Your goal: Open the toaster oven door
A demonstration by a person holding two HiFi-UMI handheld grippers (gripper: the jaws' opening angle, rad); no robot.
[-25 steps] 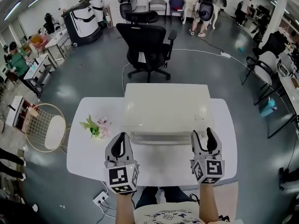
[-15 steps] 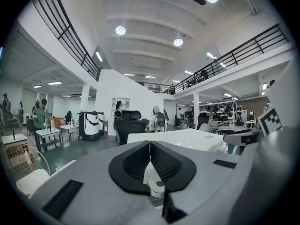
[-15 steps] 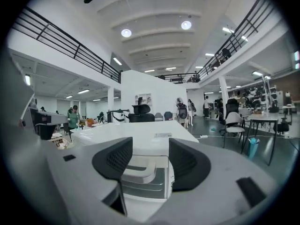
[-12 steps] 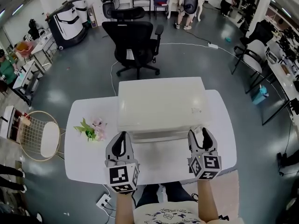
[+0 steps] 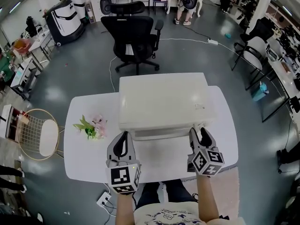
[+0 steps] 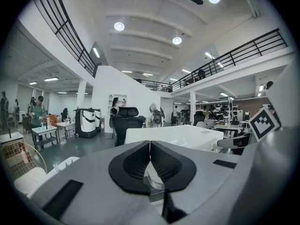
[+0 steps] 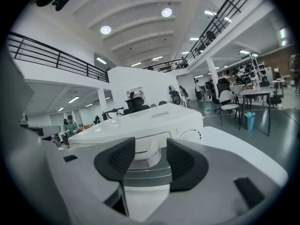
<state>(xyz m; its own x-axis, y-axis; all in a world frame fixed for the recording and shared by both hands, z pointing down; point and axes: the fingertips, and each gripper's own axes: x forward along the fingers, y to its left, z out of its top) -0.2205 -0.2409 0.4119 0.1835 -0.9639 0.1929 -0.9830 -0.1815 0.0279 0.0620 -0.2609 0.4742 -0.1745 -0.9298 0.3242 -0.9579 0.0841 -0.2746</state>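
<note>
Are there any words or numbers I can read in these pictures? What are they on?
No text can be read anywhere.
label on top of the toaster oven: too small to read.
Marks around the dial: too blurred to read.
left marker cube and right marker cube: black-and-white patterns, no words.

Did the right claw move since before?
Yes. The right claw rolled and edged inward toward the toaster oven's front right corner. Its jaws have just been closing a little, with nothing pinched between them.
</note>
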